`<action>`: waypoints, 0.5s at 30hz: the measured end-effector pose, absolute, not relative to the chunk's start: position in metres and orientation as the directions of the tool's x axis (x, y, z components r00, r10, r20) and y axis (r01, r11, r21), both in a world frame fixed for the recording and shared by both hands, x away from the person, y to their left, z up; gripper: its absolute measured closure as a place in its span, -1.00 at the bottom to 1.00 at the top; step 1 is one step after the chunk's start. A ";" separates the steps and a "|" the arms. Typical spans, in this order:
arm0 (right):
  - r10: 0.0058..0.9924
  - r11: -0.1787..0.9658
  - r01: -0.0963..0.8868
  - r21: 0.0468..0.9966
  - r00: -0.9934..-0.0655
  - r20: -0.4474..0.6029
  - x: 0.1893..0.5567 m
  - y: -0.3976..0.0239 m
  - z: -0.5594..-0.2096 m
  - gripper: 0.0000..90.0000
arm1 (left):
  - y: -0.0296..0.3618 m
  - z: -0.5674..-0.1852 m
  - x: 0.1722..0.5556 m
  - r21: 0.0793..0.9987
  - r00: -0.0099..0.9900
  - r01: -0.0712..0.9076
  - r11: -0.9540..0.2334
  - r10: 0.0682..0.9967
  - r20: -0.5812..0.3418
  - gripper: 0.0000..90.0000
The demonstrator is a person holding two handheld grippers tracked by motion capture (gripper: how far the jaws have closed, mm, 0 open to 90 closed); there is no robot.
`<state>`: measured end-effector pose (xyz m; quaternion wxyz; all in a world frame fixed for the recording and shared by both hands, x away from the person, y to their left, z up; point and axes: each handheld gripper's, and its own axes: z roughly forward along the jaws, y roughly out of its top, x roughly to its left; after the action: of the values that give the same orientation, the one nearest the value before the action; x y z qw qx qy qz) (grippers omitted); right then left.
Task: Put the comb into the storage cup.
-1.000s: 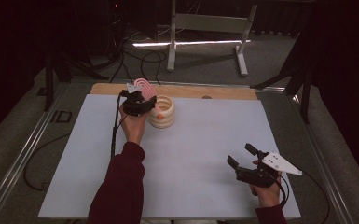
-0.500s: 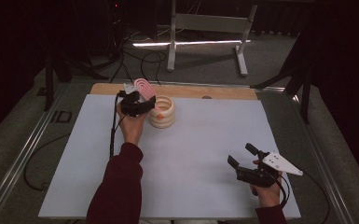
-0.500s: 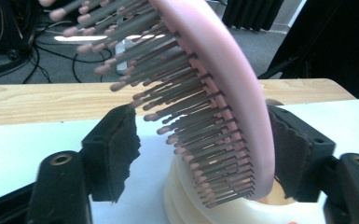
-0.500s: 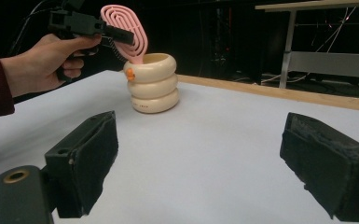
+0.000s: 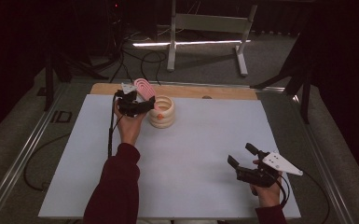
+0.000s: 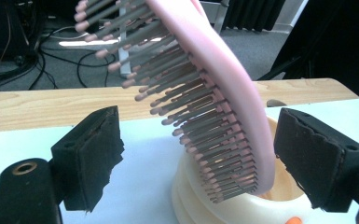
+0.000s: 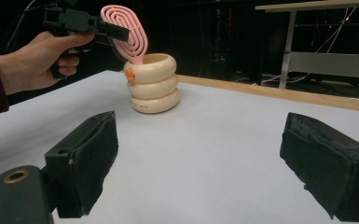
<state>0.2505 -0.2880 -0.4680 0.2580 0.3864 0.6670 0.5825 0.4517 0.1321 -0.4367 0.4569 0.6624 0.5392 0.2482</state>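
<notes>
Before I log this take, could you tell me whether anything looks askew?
The pink plastic hairbrush stands tilted in the cream ringed holder, leaning on its rim, between the left gripper's jaws, which have just been opening.

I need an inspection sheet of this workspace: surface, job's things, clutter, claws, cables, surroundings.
Surface: white table, wooden strip at its far edge.
Job's things: pink brush standing tilted in the cream holder.
Clutter: nothing seen.
Claws: left claw has just been opening, its pads clear of the brush between them; right claw open, empty, over the near right corner.
Cables: one trails from each claw; more on the floor behind.
Surroundings: metal stand, dark curtains.
</notes>
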 end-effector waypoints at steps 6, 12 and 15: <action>0.815 0.025 0.213 0.977 -0.570 0.103 0.250 -0.288 -0.468 -0.75 | 0.135 -0.434 0.450 0.874 0.292 0.487 -0.005 0.943 -0.158 -0.70; 0.815 0.027 0.213 0.977 -0.570 0.102 0.250 -0.287 -0.468 -0.75 | 0.138 -0.432 0.447 0.872 0.305 0.490 -0.011 0.939 -0.160 -0.83; 0.815 0.026 0.216 0.976 -0.570 0.104 0.250 -0.287 -0.468 -0.75 | 0.139 -0.430 0.446 0.873 0.310 0.487 -0.017 0.938 -0.155 -0.90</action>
<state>0.2501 -0.2868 -0.4682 0.2575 0.3855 0.6685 0.5815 0.4457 0.1394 -0.4302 0.4556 0.6687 0.5329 0.2473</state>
